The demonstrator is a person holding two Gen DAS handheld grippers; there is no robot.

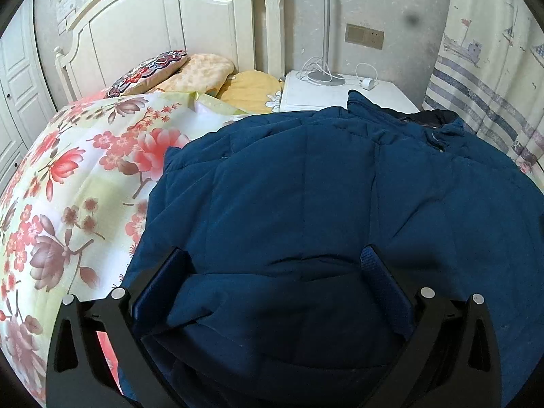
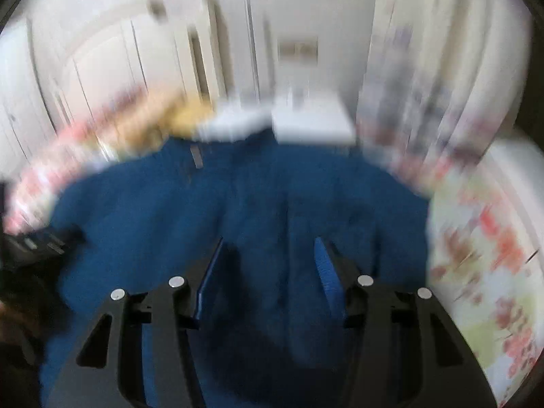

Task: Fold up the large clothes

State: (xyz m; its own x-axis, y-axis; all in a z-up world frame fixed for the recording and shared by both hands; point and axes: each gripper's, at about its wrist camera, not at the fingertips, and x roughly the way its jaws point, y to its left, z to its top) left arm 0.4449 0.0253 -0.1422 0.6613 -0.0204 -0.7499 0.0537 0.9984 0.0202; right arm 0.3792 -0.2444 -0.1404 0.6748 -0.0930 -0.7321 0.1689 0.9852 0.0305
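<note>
Two jaws apart — jacket (image 1: 306,187) beneath, between

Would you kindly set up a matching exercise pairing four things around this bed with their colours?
Things:
1. padded jacket
2. quilt
3. bedside table
4. pillow nearest the bedside table

Colours:
A. white
B. yellow
C. dark blue
D. pale with red and pink flowers

Pairs: 1-C, 2-D, 3-A, 4-B
</note>
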